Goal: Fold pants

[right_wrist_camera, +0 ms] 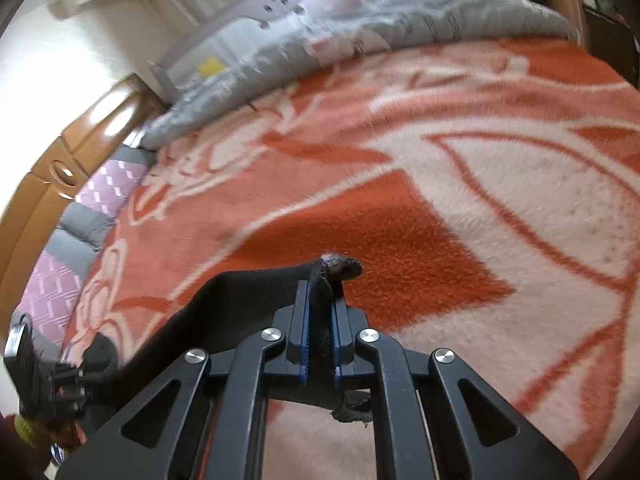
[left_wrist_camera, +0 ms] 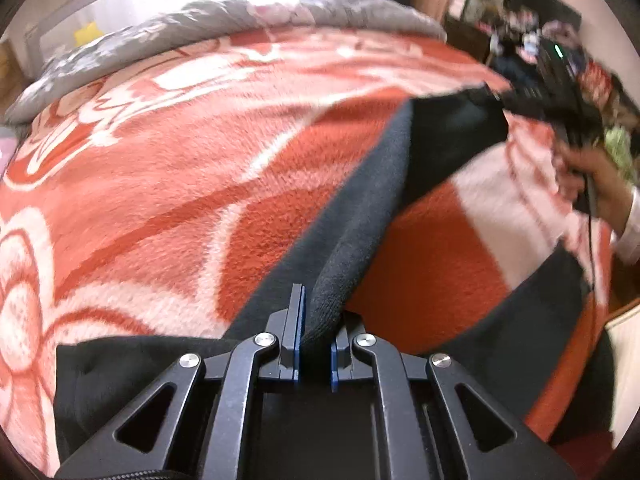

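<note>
Left gripper (left_wrist_camera: 316, 330) clamps dark pants (left_wrist_camera: 360, 216) over the orange blanket (left_wrist_camera: 160, 184). Right gripper (right_wrist_camera: 322, 320) pinches a pants corner at 12 o'clock. Lower fabric hidden behind linkages.

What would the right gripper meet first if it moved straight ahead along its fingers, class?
The right gripper, shut on the dark pants, points at the orange and cream blanket. It would probably meet that blanket first, though depth is uncertain.

A bed (right_wrist_camera: 500, 208) under an orange-and-white blanket (left_wrist_camera: 160, 184) (grey quilt (right_wrist_camera: 460, 16) behind) stands beside a wooden cabinet (right_wrist_camera: 80, 140).
</note>
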Action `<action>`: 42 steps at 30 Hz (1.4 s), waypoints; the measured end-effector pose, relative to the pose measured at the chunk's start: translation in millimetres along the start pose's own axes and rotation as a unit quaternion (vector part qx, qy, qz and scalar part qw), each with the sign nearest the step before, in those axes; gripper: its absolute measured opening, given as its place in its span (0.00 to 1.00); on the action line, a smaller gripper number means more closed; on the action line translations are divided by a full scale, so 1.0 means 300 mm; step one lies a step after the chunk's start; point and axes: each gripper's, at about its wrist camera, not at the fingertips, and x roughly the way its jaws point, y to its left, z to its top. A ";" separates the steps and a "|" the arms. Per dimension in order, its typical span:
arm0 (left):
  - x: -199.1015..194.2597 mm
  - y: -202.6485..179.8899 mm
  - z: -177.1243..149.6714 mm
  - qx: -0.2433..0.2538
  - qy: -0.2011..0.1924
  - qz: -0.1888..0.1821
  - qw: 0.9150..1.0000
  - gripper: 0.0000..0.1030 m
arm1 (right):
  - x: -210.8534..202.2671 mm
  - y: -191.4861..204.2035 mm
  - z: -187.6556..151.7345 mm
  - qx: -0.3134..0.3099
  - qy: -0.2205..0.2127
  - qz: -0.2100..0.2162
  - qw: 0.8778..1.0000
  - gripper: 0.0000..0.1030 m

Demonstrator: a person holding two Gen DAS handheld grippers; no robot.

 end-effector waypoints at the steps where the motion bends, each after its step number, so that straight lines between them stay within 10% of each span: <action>1: -0.028 0.005 -0.013 -0.012 -0.006 -0.008 1.000 0.07 | -0.038 0.005 -0.013 -0.008 -0.006 0.004 1.000 0.09; 19: -0.138 -0.099 -0.352 -0.070 -0.005 -0.043 0.997 0.07 | -0.431 0.024 -0.519 -0.152 0.002 -0.015 0.988 0.08; 34: -0.129 -0.139 -0.478 -0.057 0.029 -0.026 0.998 0.15 | -0.472 0.010 -0.772 -0.138 0.050 -0.029 0.989 0.11; 39: -0.176 -0.131 -0.492 -0.073 0.025 -0.028 0.997 0.19 | -0.512 0.022 -0.796 -0.124 0.046 -0.039 0.990 0.55; 42: -0.208 -0.118 -0.493 -0.093 0.021 -0.032 0.995 0.29 | -0.560 0.027 -0.804 -0.111 0.022 -0.044 0.993 0.61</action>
